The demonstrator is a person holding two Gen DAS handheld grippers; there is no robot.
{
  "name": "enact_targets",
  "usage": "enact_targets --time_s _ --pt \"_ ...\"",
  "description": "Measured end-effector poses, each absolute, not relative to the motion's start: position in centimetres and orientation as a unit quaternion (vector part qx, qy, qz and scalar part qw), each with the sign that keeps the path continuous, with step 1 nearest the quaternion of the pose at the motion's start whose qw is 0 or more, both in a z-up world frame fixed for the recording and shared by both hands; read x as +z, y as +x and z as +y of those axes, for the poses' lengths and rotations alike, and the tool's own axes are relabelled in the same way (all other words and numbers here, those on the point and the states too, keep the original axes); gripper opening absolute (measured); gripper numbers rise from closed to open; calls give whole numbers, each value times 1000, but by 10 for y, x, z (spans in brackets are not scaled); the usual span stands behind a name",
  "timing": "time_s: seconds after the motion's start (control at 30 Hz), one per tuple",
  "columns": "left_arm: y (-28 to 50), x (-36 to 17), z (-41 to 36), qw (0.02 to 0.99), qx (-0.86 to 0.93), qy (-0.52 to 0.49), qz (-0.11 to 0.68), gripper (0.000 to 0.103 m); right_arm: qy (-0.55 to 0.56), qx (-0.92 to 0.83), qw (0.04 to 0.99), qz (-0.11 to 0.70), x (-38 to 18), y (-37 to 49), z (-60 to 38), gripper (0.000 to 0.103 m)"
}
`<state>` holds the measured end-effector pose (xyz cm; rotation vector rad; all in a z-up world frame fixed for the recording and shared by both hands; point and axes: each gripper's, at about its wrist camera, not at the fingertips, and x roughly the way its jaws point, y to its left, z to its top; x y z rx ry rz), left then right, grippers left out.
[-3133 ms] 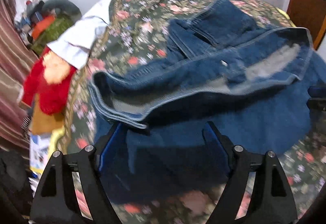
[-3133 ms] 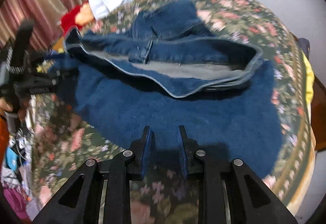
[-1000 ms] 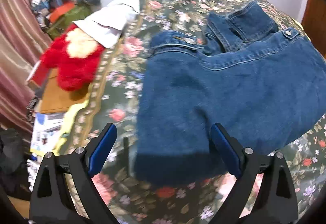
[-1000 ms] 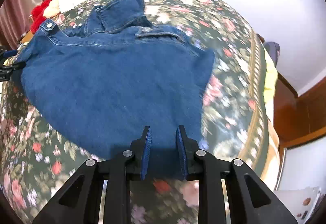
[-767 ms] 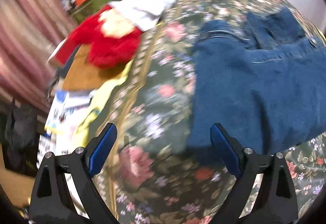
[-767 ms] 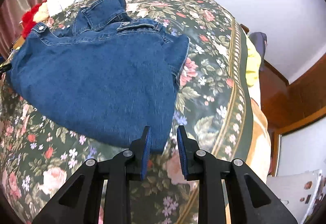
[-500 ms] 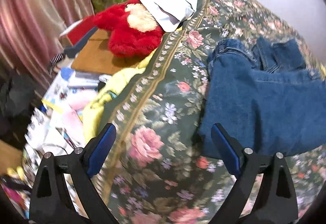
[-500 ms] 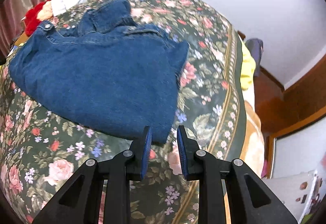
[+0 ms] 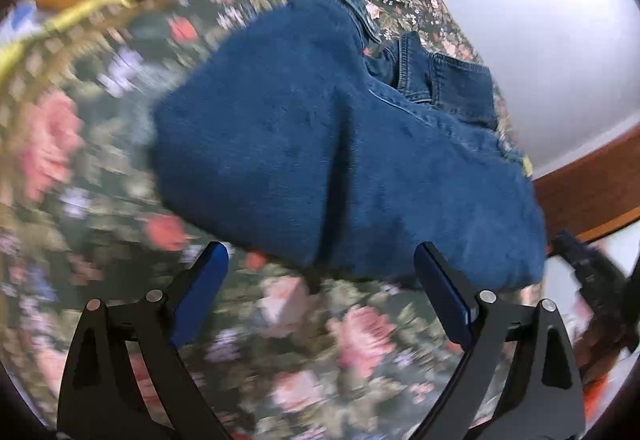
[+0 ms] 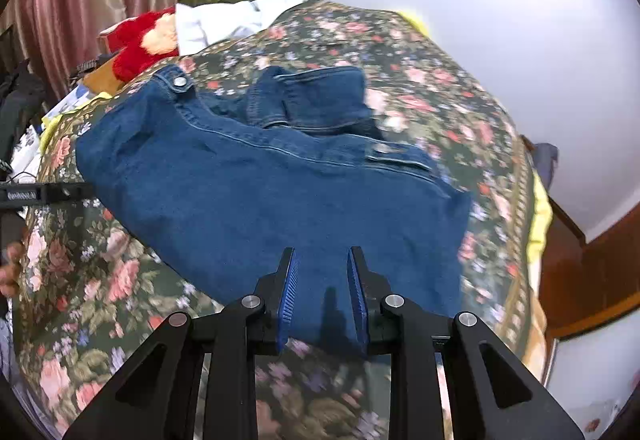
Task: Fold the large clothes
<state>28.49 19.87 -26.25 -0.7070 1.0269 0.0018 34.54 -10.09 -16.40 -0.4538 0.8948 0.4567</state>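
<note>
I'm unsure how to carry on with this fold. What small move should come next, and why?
Probably ease the left claw forward onto the near edge of the denim jacket and close on it. That claw is wide open and holds nothing, and the jacket lies flat on the floral bedspread, folded once, so another fold seems due.

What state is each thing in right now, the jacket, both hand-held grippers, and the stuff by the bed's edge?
Denim jacket: folded once, lying flat on the bedspread, collar toward the wall, held by neither gripper.
Left hand-held gripper: open wide, empty, above the jacket's near edge.
Right hand-held gripper: open with a narrow gap, empty, over the jacket's near hem.
Bedspread: spread over the bed.
Red plush toy: lying at the bed's far left edge.
White cloth: lying crumpled beside the toy.
</note>
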Motion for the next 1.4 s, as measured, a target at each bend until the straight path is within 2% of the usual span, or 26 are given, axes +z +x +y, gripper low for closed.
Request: enact_targets --time_s 0.17,0.3,0.53,0.57,0.6,0.67,0.77,0.93,1.07,1.17,1.33,1.4 --pt "301 -291 209 778 -10 -437 452 95 -218 230 831 457 -198 367 -75 21" --pt "315 -305 220 766 -24 -498 405 95 -181 248 794 525 -238 394 -71 21" --pt "359 -290 216 800 38 -475 363 92 -119 284 787 534 -246 408 -82 24" --pt "363 -287 218 807 49 -468 358 86 -112 289 787 533 -247 408 -83 24" --pt "369 -283 217 814 69 -454 356 72 -104 295 787 531 -247 407 -86 24" --pt "382 -275 217 824 98 -423 365 57 -86 305 785 532 -248 407 -89 24" --pt "384 -260 215 838 84 -402 359 42 -65 312 778 542 -246 408 -93 24" --pt "359 -208 194 887 65 -330 316 40 -43 301 760 574 -232 409 -83 24" --pt "339 -181 193 898 62 -306 311 40 -21 339 749 569 -216 403 -53 24" --pt "334 -179 199 894 66 -303 324 40 -25 362 733 576 -222 398 -19 24" --pt "326 -203 201 885 83 -262 376 40 -61 375 675 632 -278 396 34 24" --pt "320 -202 200 888 75 -252 378 40 -70 385 671 630 -287 395 41 24"
